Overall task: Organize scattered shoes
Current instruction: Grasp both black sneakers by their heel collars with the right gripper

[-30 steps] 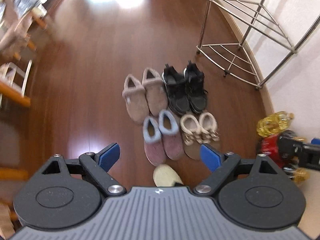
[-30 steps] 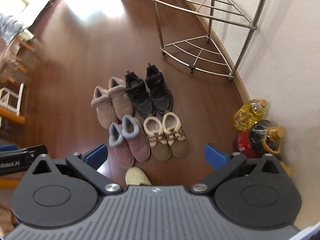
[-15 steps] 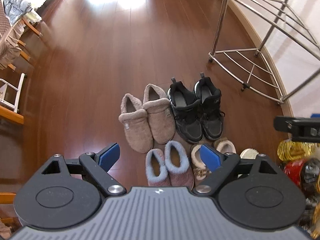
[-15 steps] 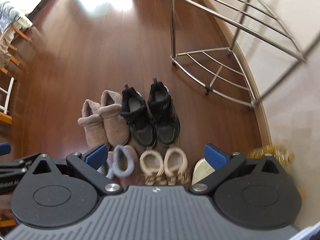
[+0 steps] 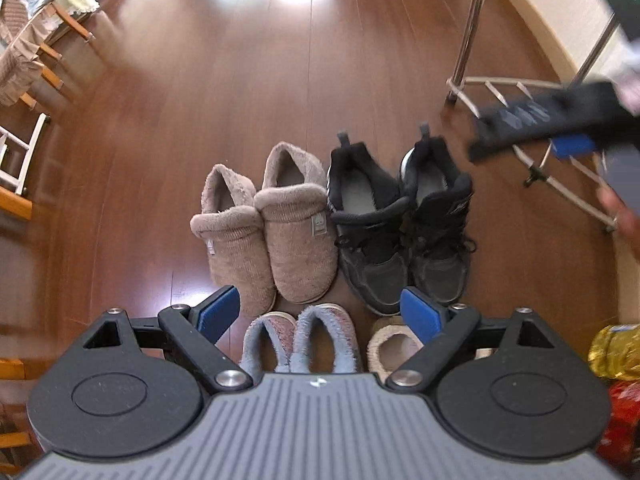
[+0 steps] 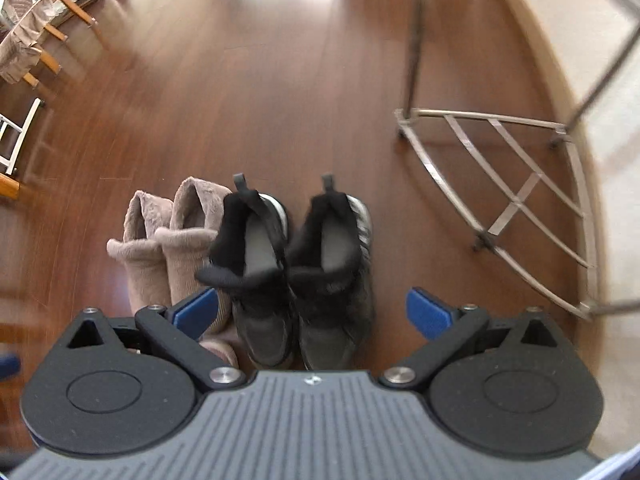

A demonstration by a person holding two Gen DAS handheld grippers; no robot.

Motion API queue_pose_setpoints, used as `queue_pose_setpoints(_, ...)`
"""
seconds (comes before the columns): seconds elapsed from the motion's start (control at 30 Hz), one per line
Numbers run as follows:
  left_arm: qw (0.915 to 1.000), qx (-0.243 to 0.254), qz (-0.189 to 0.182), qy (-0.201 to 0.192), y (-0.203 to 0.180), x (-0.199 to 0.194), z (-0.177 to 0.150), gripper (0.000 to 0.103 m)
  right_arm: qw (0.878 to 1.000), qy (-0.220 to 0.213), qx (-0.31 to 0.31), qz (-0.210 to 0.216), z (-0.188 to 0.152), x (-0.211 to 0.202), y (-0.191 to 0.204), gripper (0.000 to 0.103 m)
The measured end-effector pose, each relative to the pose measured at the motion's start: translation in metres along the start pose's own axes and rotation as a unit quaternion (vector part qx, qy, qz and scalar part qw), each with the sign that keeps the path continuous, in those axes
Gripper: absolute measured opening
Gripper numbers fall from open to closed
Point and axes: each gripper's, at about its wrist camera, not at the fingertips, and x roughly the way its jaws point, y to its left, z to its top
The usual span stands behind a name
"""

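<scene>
On the wood floor stand a pair of beige fleece slippers [image 5: 264, 232] and a pair of black sneakers [image 5: 400, 224] side by side. Below them are pink-and-blue slippers [image 5: 300, 336] and a tan fur-lined shoe [image 5: 390, 348], partly hidden by my left gripper [image 5: 320, 310], which is open and empty above them. My right gripper [image 6: 312, 312] is open and empty just above the black sneakers [image 6: 296, 272], with the beige slippers [image 6: 168, 240] to its left. The right gripper also shows blurred in the left wrist view [image 5: 560, 124].
A metal corner rack [image 6: 504, 200] stands against the wall at right. Oil bottles [image 5: 616, 352] sit by the wall at lower right. Wooden chairs [image 5: 36, 64] with cloth are at the far left.
Both grippers have moved forward and lower over the shoes. The right gripper has come in over the black sneakers and now crosses the left wrist view's upper right.
</scene>
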Motion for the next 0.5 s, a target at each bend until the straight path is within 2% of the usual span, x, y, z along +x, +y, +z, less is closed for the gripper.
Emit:
queue_pose_setpoints(0.17,0.9997,0.020,0.000,-0.014,0.012,0.047,0.001,0.090,0.999,0.002,-0.041,-0.017,0.016,0.089,0.028,0.100)
queue_pose_setpoints(0.27,0.9993,0.028,-0.009,-0.024,0.013,0.069,0.007,0.090,0.998,0.021,-0.046,-0.025,0.005,0.119,0.025,0.097)
queue_pose_setpoints(0.37,0.9980,0.044,-0.017,-0.042,0.011,0.098,0.018,0.090,0.997,0.041,-0.051,-0.033,-0.007,0.150,0.023,0.085)
queue_pose_setpoints(0.43,0.9970,0.055,-0.021,-0.052,0.010,0.115,0.026,0.090,0.996,0.054,-0.054,-0.038,-0.014,0.170,0.021,0.085)
queue_pose_setpoints(0.5,0.9962,0.062,-0.021,-0.057,0.009,0.131,0.034,0.090,0.996,0.063,-0.047,-0.037,-0.020,0.173,0.019,0.085)
